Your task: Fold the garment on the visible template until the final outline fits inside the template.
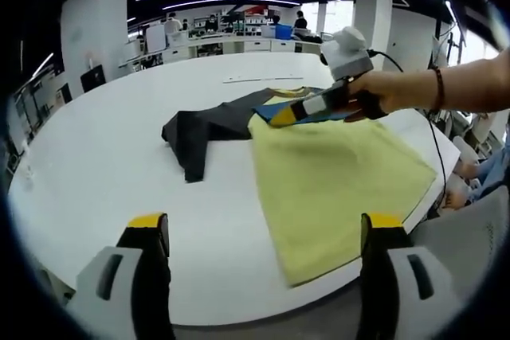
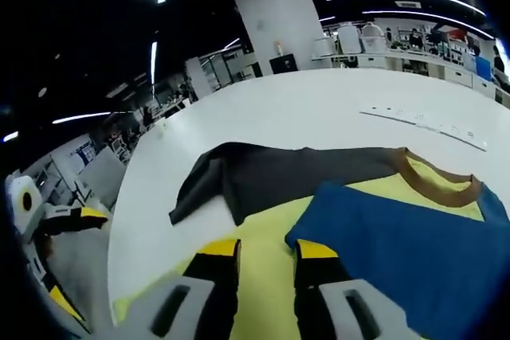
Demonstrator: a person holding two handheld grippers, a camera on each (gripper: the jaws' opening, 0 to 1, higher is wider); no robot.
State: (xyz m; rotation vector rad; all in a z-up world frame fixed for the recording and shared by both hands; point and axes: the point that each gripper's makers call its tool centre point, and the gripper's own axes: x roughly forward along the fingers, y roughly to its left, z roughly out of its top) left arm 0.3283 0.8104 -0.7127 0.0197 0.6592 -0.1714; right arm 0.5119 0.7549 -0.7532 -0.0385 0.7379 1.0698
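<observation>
Left gripper view: the left gripper (image 1: 263, 232) is held above the near edge of the round white table (image 1: 103, 173), jaws spread wide, nothing between them. Ahead of it the colour-block T-shirt of yellow, charcoal and blue fabric (image 1: 335, 177) is laid flat, charcoal sleeve (image 1: 195, 137) spread out to the left, yellow body well apart from the jaws. The right gripper (image 1: 279, 115) is seen at the shirt's far edge, held by a hand (image 1: 390, 91), its tip on the blue fabric. Right gripper view: jaws are narrowed around the blue sleeve (image 2: 414, 252); whether the edge is pinched cannot be told. A brown ribbed collar (image 2: 434, 177) is seen to the right.
</observation>
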